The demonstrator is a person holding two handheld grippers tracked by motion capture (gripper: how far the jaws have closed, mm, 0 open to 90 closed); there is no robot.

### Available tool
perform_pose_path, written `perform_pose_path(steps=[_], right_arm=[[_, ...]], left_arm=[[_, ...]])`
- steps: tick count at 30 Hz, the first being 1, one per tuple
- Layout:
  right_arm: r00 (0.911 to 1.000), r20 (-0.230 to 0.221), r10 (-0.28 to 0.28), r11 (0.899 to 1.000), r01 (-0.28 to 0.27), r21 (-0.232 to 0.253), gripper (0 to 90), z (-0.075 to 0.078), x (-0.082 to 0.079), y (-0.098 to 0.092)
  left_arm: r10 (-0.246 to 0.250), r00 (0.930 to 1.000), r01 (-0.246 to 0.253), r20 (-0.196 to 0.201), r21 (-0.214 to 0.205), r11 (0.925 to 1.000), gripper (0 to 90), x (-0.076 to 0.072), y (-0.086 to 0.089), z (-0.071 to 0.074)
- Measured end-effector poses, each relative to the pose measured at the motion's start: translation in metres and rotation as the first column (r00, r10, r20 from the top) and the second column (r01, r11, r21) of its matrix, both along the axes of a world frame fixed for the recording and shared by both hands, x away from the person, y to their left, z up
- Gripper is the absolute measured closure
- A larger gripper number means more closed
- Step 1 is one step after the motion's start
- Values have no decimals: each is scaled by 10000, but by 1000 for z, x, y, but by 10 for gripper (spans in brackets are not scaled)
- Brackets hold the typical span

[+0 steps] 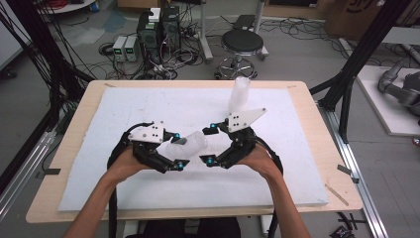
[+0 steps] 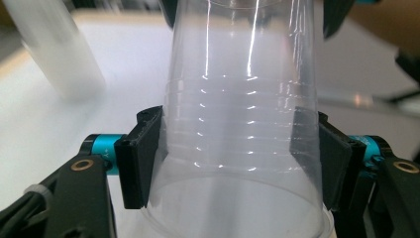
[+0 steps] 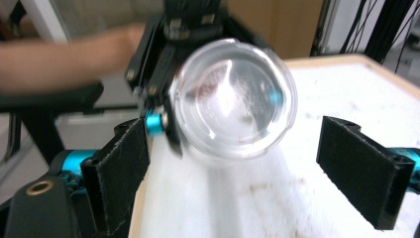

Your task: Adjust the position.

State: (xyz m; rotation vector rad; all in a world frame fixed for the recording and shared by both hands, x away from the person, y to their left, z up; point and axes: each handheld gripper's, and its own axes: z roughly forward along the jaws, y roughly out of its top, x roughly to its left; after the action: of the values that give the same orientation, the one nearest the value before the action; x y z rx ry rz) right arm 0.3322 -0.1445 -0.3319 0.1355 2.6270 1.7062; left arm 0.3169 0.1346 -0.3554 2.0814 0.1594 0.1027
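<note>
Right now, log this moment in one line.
left hand-held gripper: shut on clear cup | right hand-held gripper: open, facing cup base | cup stack: upright

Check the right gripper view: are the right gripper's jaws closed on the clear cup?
No, the right gripper has its jaws wide apart with neither pad touching the clear cup, which the left gripper holds beyond them.

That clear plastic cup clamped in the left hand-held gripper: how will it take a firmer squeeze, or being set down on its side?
The clear plastic cup looks thin-walled, so it probably flexes or creases if the left hand-held gripper pads squeeze harder. It appears empty, so likely very light and easily knocked. Its glossy wall may slip, and its round, tapered shape would probably roll in a curve on the white foam sheet.
</note>
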Motion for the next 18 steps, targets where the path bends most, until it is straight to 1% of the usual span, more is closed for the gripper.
perform_pose_path(steps=[1, 2, 3, 5, 6, 7, 8, 9, 10, 11, 12, 14, 15, 16, 18], right_arm=[[10000, 75, -36, 9993, 39, -371, 129, 0, -1, 1], [9999, 126, -30, 9970, 40, -773, 129, 1, -2, 1], [9997, 226, -40, 9922, 68, -1242, 129, 1, -2, 2], [9995, 317, 26, 9803, 37, -1975, 129, 3, -3, 6], [9991, 413, 55, 9712, 45, -2384, 130, 4, -3, 8], [9988, 474, 80, 9622, 52, -2721, 130, 4, -4, 10], [9983, 558, 154, 9443, 39, -3291, 130, 5, -4, 14], [9978, 621, 249, 9296, -2, -3687, 130, 6, -5, 17], [9977, 599, 319, 9180, -55, -3965, 131, 6, -5, 19], [9978, 539, 392, 8996, -118, -4366, 132, 7, -6, 22], [9966, 580, 580, 8844, -243, -4662, 139, 7, -6, 25], [9960, 512, 731, 8537, -360, -5195, 139, 7, -8, 30], [9958, 526, 749, 8416, -348, -5390, 140, 7, -9, 32], [9957, 515, 772, 8326, -360, -5527, 139, 7, -9, 34], [9954, 537, 792, 8245, -352, -5647, 140, 7, -8, 36]], left_arm=[[-108, 9999, 112, -97, 391, 9992, 304, 0, 0, 3], [-198, 9997, 211, -170, 772, 9968, 304, 0, -1, 6], [-228, 9995, 250, -216, 1097, 9936, 304, 0, -3, 9], [-383, 9986, 443, -358, 1858, 9816, 304, 1, -6, 13], [-431, 9981, 514, -440, 2112, 9761, 304, 1, -7, 14], [-555, 9971, 669, -513, 2581, 9638, 304, 3, -10, 17], [-621, 9958, 789, -668, 2892, 9540, 304, 3, -12, 18], [-657, 9950, 862, -752, 3136, 9456, 304, 4, -14, 19], [-680, 9941, 928, -848, 3376, 9367, 305, 4, -17, 19], [-704, 9926, 1019, -985, 3658, 9251, 305, 5, -18, 20], [-698, 9927, 1025, -979, 3852, 9171, 305, 6, -20, 21], [-663, 9920, 1057, -1073, 4202, 9012, 305, 8, -23, 21], [-681, 9917, 1089, -1089, 4326, 8950, 306, 8, -24, 22], [-648, 9915, 1084, -1132, 4378, 8925, 307, 8, -25, 22], [-683, 9908, 1136, -1168, 4437, 8889, 308, 9, -27, 23]])
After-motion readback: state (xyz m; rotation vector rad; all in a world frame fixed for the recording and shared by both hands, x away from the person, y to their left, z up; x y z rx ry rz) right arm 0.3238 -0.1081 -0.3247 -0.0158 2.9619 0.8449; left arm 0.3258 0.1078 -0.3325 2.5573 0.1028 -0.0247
